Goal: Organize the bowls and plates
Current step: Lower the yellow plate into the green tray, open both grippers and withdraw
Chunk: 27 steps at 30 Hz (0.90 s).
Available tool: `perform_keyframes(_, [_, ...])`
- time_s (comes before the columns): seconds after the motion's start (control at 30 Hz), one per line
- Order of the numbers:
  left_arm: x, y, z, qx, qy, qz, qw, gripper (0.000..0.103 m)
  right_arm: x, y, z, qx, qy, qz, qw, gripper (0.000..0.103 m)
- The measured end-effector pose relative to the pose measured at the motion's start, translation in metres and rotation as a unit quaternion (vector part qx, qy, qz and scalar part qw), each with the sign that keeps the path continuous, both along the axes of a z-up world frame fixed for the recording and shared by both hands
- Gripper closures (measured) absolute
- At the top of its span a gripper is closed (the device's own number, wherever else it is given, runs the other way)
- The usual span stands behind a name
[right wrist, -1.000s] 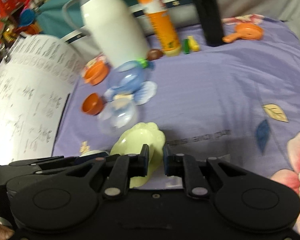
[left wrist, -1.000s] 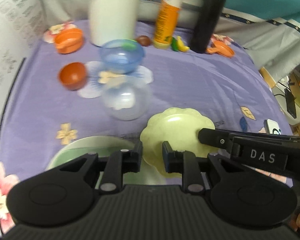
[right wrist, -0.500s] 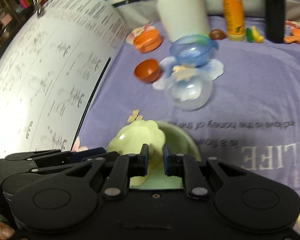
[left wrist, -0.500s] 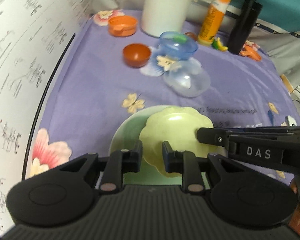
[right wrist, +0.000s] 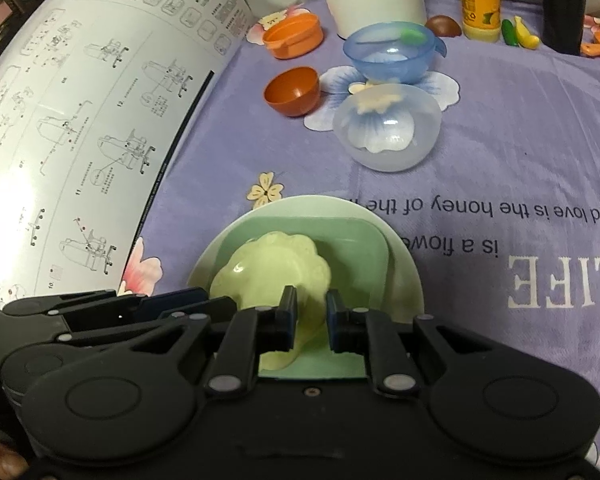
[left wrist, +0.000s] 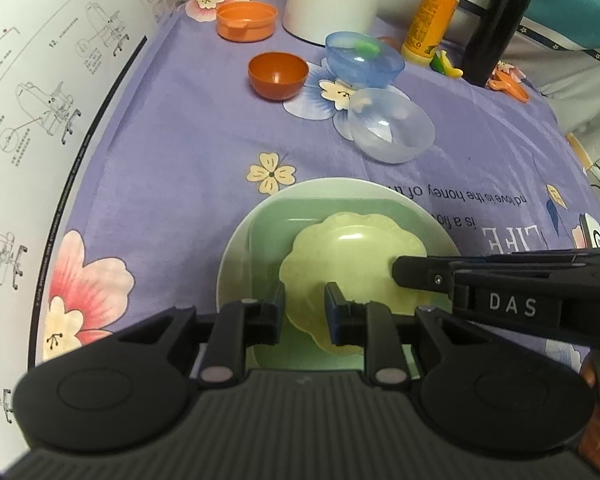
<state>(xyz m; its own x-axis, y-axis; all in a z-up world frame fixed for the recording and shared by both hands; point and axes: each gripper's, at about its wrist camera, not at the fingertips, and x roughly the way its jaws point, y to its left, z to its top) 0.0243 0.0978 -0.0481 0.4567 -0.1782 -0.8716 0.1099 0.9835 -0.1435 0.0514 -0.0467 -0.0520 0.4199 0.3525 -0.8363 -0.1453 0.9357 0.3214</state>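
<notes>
I have the left gripper [left wrist: 305, 307] clenched on the near rim of the yellow flower-shaped plate [left wrist: 352, 256], and the right gripper [right wrist: 309, 314] clamped on the same plate's rim from its own side; in the left wrist view its fingers reach in from 3 o'clock. Between them the plate sits tilted over the green square plate [left wrist: 272, 236], which lies inside the pale round plate [left wrist: 236, 248] on the purple floral cloth [left wrist: 172, 152]. Whether the yellow plate's underside touches the green one I can't quite tell from here.

Beyond the stack, toward 12 to 1 o'clock, I see the clear bowl [left wrist: 392, 126], and just past it the blue bowl [left wrist: 363, 58]. The small brown bowl [left wrist: 277, 75] stands at about 11 o'clock, with the orange dish [left wrist: 246, 21] farther out. A large instruction sheet [left wrist: 40, 100] curves up along 9 o'clock.
</notes>
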Motion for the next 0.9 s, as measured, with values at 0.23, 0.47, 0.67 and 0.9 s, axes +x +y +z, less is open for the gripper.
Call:
perform_keyframes(0.23, [0.004, -0.001, -0.004, -0.004, 0.006, 0.000, 1.0000, 0.082, 0.005, -0.001, -0.007, -0.001, 0.005, -0.001, 1.000, 0.087])
perform_keyframes(0.47, [0.003, -0.003, 0.002, -0.003, -0.011, 0.004, 0.9999, 0.055, 0.008, -0.005, -0.010, 0.005, 0.016, -0.012, 1.000, 0.083])
perform_keyframes(0.67, [-0.007, 0.016, 0.023, -0.003, -0.060, 0.047, 0.9971, 0.005, 0.001, -0.027, 0.009, 0.013, -0.016, -0.040, 0.999, 0.040])
perform_keyframes(0.9, [-0.005, 0.018, 0.021, 0.005, -0.047, 0.062, 0.9970, 0.000, -0.009, -0.048, 0.022, 0.016, -0.036, -0.064, 0.997, 0.000])
